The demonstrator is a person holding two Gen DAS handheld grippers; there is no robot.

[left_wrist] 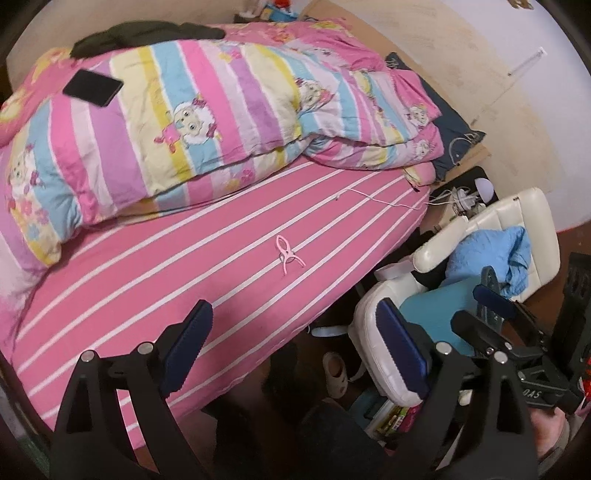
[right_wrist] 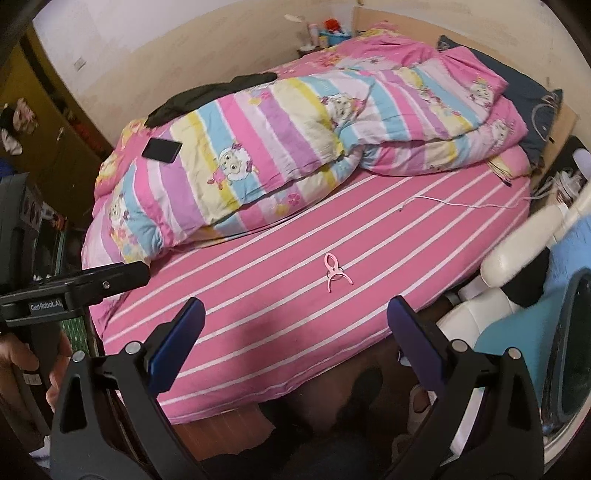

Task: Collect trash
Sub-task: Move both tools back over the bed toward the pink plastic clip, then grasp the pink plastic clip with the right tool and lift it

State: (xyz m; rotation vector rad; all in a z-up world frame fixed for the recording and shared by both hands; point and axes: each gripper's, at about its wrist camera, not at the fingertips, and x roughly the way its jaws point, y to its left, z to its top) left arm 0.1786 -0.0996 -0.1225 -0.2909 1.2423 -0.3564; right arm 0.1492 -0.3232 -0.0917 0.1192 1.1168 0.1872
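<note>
My left gripper (left_wrist: 291, 321) is open over the near edge of a bed with a pink white-striped sheet (left_wrist: 147, 295), and nothing sits between its blue pads. My right gripper (right_wrist: 295, 314) is also open and empty, hovering over the same edge of the sheet (right_wrist: 258, 332). A small pink clothes clip (left_wrist: 289, 254) (right_wrist: 336, 275) lies on the sheet ahead of both grippers. A thin white cable (left_wrist: 380, 197) (right_wrist: 461, 202) trails across the sheet beyond it. At the left of the right wrist view, a hand holds the left gripper, with one finger (right_wrist: 110, 280) showing.
A striped cartoon duvet (left_wrist: 184, 122) (right_wrist: 258, 147) fills the bed's far half, with a black phone (left_wrist: 92, 88) (right_wrist: 161, 149) and dark clothing (left_wrist: 140, 35) on it. A white chair (left_wrist: 384, 332) with blue cloth (left_wrist: 491, 254) stands on the right. A slipper (left_wrist: 334, 373) and books (left_wrist: 391, 413) lie below.
</note>
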